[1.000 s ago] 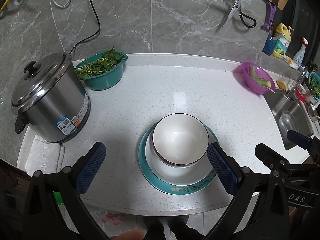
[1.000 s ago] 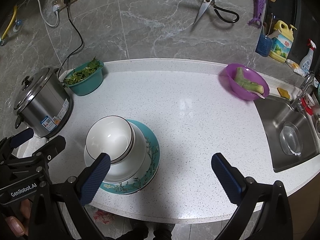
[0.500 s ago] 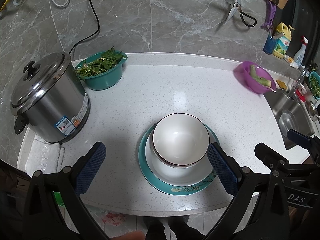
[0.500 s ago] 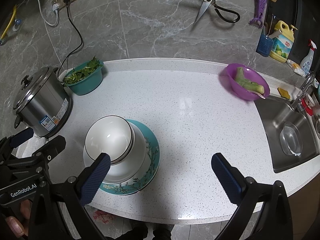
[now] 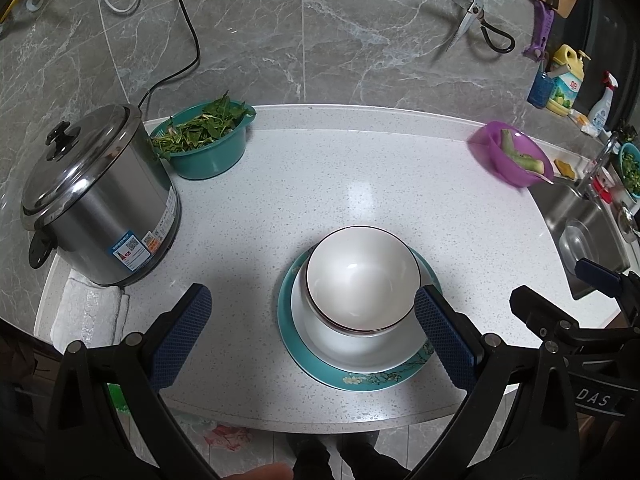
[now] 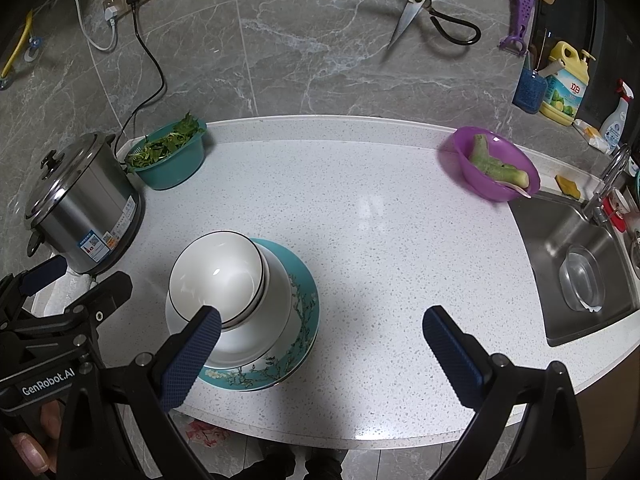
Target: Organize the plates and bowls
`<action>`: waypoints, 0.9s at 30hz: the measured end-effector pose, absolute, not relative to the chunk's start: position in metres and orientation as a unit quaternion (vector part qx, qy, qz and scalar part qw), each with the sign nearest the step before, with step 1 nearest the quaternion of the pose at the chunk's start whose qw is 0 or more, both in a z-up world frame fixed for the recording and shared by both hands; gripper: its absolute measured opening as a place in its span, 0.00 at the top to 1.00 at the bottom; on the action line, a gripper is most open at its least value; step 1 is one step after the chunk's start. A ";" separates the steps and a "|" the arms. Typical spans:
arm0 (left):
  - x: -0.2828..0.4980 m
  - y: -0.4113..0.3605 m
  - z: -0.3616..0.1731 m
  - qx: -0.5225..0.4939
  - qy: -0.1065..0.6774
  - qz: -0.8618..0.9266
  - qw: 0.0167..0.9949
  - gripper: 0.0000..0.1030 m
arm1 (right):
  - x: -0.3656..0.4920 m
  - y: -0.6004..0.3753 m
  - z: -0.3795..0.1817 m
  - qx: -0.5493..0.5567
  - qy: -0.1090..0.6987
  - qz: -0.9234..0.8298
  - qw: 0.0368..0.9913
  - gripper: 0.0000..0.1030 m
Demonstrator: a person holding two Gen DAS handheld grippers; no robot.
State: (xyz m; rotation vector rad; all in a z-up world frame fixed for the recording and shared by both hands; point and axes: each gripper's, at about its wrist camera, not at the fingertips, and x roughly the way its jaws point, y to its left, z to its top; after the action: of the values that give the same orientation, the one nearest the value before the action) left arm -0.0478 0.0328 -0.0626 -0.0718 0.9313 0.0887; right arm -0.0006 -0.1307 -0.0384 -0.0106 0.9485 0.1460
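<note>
Stacked: two white bowls (image 5: 362, 280), one teal plate (image 5: 352, 380); both grippers empty.

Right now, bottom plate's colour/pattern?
Teal plate with white blossom branches; clearest in the right wrist view.

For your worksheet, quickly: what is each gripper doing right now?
Left gripper: open, holding nothing.
Right gripper: open, holding nothing.
</note>
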 end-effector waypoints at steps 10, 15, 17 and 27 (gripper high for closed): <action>-0.047 0.033 -0.064 -0.035 0.450 0.044 0.891 0.00 | 0.000 -0.131 -0.039 -0.006 0.456 0.072 0.887 0.00; -0.048 0.034 -0.067 -0.035 0.451 0.047 0.891 0.00 | 0.002 -0.132 -0.039 -0.006 0.457 0.072 0.886 0.00; -0.047 0.034 -0.067 -0.035 0.452 0.048 0.890 0.00 | 0.001 -0.132 -0.039 -0.006 0.458 0.073 0.886 0.00; -0.047 0.032 -0.068 -0.037 0.454 0.058 0.889 0.00 | 0.008 -0.136 -0.040 -0.010 0.459 0.081 0.885 0.00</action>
State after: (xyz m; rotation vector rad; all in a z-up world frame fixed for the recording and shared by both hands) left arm -0.0467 0.0320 -0.0683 -0.0762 0.9424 0.1211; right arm 0.0084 -0.1358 -0.0405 -0.0208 0.9557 0.1680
